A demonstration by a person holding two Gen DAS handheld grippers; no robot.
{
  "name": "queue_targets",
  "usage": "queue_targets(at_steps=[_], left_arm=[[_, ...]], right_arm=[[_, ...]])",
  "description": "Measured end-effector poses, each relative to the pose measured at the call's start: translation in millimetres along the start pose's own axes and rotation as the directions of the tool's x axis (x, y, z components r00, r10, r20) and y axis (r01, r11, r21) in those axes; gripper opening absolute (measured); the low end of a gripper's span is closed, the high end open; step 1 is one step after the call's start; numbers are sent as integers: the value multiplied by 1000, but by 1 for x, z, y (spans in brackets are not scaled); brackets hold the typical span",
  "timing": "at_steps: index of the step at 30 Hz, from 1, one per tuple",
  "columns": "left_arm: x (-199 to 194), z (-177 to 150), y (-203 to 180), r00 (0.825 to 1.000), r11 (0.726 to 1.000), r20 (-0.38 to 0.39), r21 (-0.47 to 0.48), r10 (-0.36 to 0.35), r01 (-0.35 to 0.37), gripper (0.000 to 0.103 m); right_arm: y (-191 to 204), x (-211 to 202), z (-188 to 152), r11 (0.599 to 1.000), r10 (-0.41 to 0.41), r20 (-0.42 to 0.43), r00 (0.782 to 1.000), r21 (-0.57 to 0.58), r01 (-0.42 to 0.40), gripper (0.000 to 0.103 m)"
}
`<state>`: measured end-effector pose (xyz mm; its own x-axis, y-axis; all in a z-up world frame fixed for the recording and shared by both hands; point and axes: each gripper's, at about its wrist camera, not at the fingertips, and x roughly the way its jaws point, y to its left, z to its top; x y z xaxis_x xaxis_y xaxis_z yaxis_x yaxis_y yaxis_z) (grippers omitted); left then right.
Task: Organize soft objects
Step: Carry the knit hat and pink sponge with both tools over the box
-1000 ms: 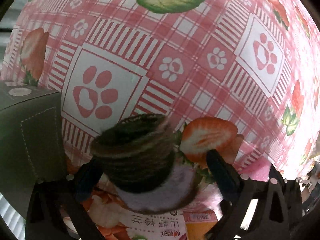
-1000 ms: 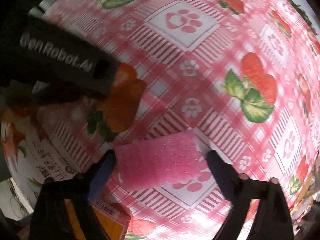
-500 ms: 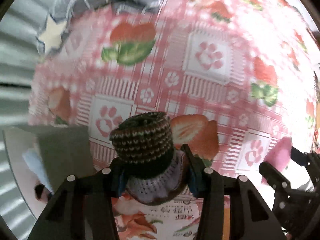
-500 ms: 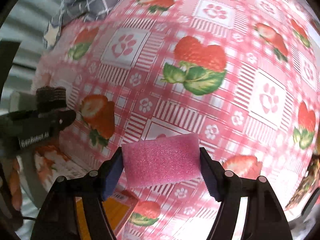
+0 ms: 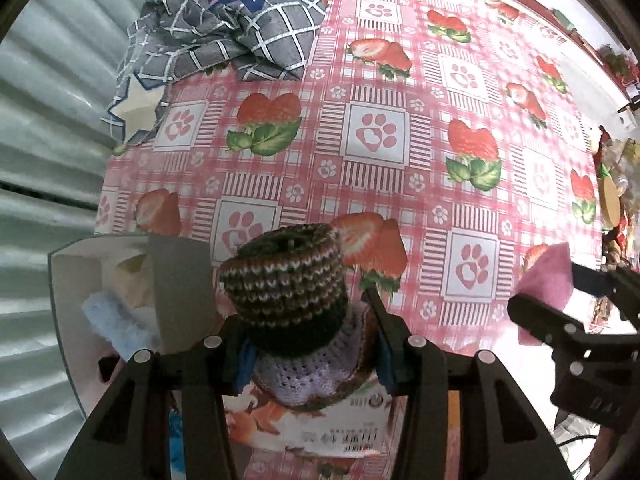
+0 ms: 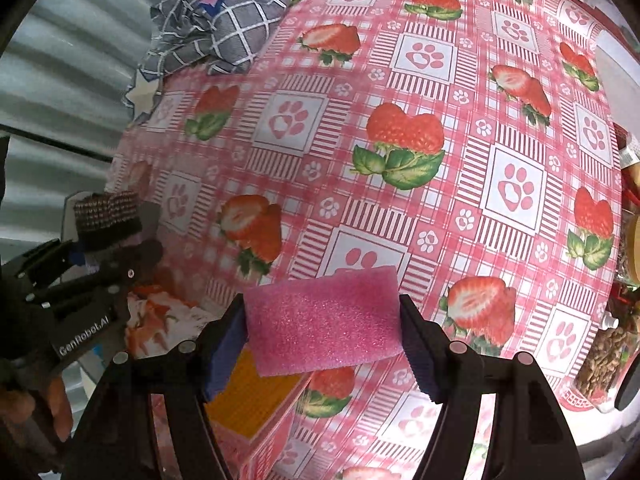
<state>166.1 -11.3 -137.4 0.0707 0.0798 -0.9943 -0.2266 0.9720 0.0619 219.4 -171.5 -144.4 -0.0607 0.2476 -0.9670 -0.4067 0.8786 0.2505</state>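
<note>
My left gripper [image 5: 310,332] is shut on a knitted hat [image 5: 288,284], brown striped with a lilac brim, held above the table; the hat also shows in the right wrist view [image 6: 106,216]. My right gripper [image 6: 322,324] is shut on a flat pink foam sponge [image 6: 324,320], also lifted; the sponge shows at the right in the left wrist view [image 5: 546,276]. A white storage box [image 5: 64,292] with a grey lid flap sits at the left and holds a light blue fluffy item [image 5: 108,320] and a cream item [image 5: 128,276].
The table wears a pink strawberry-and-paw cloth [image 5: 376,136]. A grey checked blanket [image 5: 224,28] lies crumpled at the far left corner. A printed snack packet [image 5: 320,424] and an orange box [image 6: 248,396] lie below the grippers. Jars and clutter [image 6: 608,352] line the right edge. A corrugated metal wall [image 5: 36,120] stands at the left.
Both grippers closed on their objects and lifted them well up from the cloth. The view has widened, so the blanket and storage box now show.
</note>
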Motion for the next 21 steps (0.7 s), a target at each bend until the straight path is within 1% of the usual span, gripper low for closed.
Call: queue_targets(at_steps=[7, 12, 16, 21], left_arm=[[-19, -19, 8, 999, 1000, 32, 28, -4, 3, 51], [-31, -35, 19, 999, 998, 43, 51, -24, 22, 51], [-44, -51, 28, 998, 996, 58, 79, -40, 35, 51], [-61, -70, 50, 995, 994, 76, 89, -63, 56, 51]], right_arm=[[14, -24, -12, 1000, 0, 20, 1000, 1, 0, 73], [27, -38, -24, 1000, 0, 39, 999, 27, -1, 73], [41, -52, -33, 999, -3, 62, 998, 44, 1, 73], [73, -73, -42, 1000, -3, 89, 996, 31, 1, 73]])
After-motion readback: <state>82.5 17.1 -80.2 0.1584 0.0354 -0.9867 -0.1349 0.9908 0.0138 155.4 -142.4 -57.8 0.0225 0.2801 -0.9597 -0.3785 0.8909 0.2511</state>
